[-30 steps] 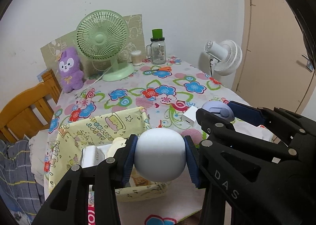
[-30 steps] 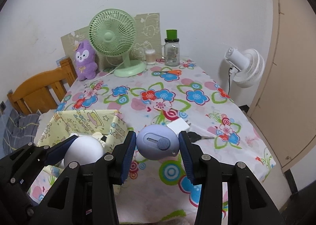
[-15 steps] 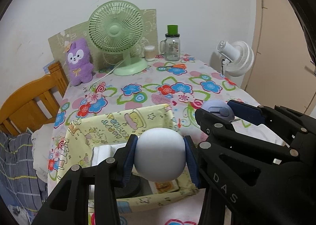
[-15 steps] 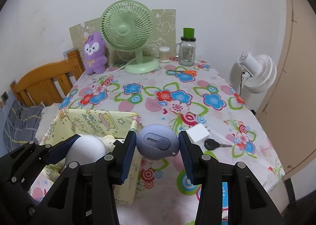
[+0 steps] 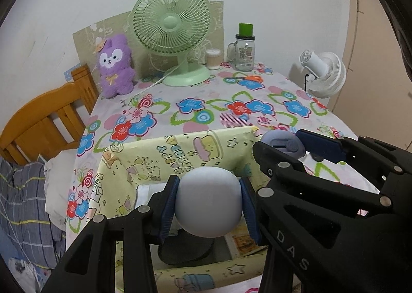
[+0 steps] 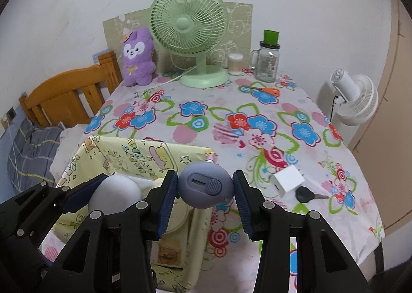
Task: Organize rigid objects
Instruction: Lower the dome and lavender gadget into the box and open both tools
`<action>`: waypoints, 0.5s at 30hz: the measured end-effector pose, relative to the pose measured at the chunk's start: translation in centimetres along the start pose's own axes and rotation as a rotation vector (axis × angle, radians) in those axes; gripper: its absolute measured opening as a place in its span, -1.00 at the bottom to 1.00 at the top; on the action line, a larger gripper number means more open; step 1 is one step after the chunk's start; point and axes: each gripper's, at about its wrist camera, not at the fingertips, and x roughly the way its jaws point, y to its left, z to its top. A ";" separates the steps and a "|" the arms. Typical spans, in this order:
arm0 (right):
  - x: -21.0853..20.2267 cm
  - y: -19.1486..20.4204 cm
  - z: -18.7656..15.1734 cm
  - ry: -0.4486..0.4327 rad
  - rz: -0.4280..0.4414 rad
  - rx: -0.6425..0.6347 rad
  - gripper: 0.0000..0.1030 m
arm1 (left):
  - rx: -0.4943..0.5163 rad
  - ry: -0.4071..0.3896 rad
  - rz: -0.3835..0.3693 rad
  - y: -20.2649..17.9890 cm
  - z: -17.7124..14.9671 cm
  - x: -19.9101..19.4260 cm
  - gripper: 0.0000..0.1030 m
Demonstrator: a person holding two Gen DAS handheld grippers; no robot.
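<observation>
White egg-shaped object [image 5: 209, 206] sits clamped in our left gripper [image 5: 209, 206], jaws closed on its sides, now over the yellow fabric storage box [image 5: 164, 154] that has slid under us. At 1 o'clock our right gripper [image 6: 205, 188] pinches the purple oval gadget [image 6: 205, 186] above the box's edge; both look ready to drop. We read "DAS" on the gripper arm; the box's lettering stays unclear.
</observation>
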 end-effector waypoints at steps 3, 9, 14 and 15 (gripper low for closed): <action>0.6 0.5 0.1 0.008 0.009 -0.009 -0.08 | -0.010 0.008 0.006 0.6 0.0 0.4 -0.06; 1.8 1.5 0.3 0.030 0.024 -0.026 -0.08 | -0.030 0.033 0.011 1.6 -0.4 1.3 -0.06; 2.6 2.3 0.4 0.032 0.009 -0.053 -0.08 | -0.053 0.040 0.017 2.6 -0.6 1.8 -0.06; 2.6 2.5 0.5 0.031 0.012 -0.056 -0.08 | -0.055 0.038 0.018 2.7 -0.6 1.7 -0.06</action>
